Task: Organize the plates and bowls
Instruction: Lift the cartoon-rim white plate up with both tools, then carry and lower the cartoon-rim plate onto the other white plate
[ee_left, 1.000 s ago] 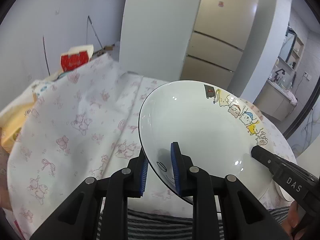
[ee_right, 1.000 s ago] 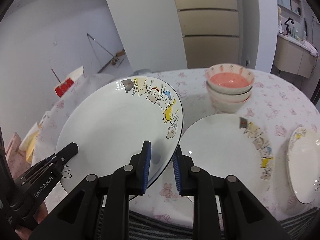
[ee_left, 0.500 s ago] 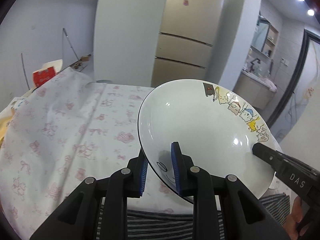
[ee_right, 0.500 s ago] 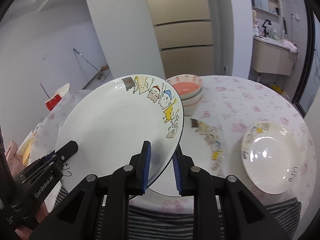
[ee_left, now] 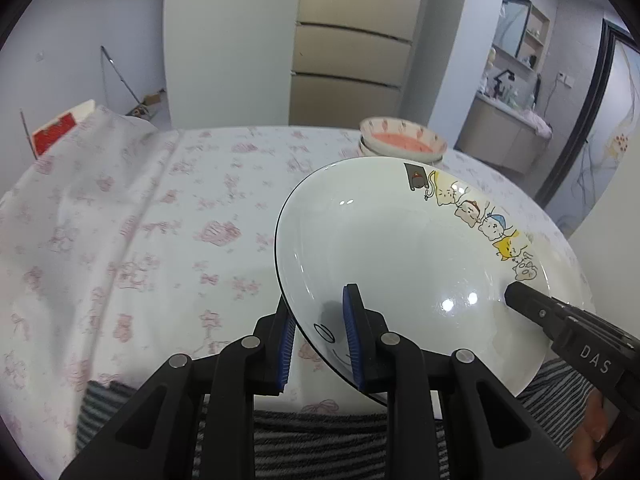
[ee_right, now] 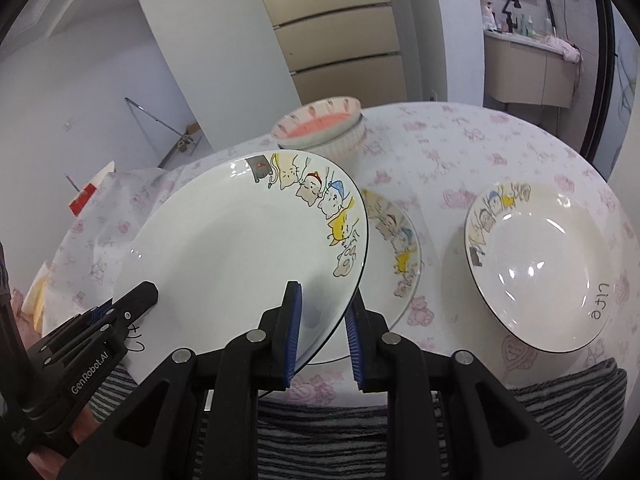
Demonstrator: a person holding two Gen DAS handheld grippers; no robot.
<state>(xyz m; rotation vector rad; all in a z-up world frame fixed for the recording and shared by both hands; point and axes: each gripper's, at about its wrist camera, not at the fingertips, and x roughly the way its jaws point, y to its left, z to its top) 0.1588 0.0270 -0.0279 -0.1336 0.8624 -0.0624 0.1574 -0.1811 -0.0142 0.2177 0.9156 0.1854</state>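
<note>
A white plate with cartoon cats on its rim (ee_left: pixel 400 248) (ee_right: pixel 240 248) hangs tilted above the table, held from both sides. My left gripper (ee_left: pixel 320 336) is shut on its left rim, and my right gripper (ee_right: pixel 324 336) is shut on its right rim. Each gripper's black tip also shows in the other view: the right gripper (ee_left: pixel 516 292) and the left gripper (ee_right: pixel 140 296). A matching second plate (ee_right: pixel 400 248) lies on the table, partly hidden behind the held one. A third plate (ee_right: pixel 552 264) lies to the right. Stacked pink bowls (ee_right: pixel 324 128) (ee_left: pixel 402 144) stand behind.
The round table wears a white cloth with pink prints (ee_left: pixel 160 220). A red and white box (ee_left: pixel 54 132) sits past its far left edge. Striped clothing (ee_right: pixel 320 440) runs along the near edge. A fridge and a grey column stand behind the table.
Both grippers have carried the plate to the right and a little lower. The pink bowls have come into the left view. The third plate is now fully in the right view.
</note>
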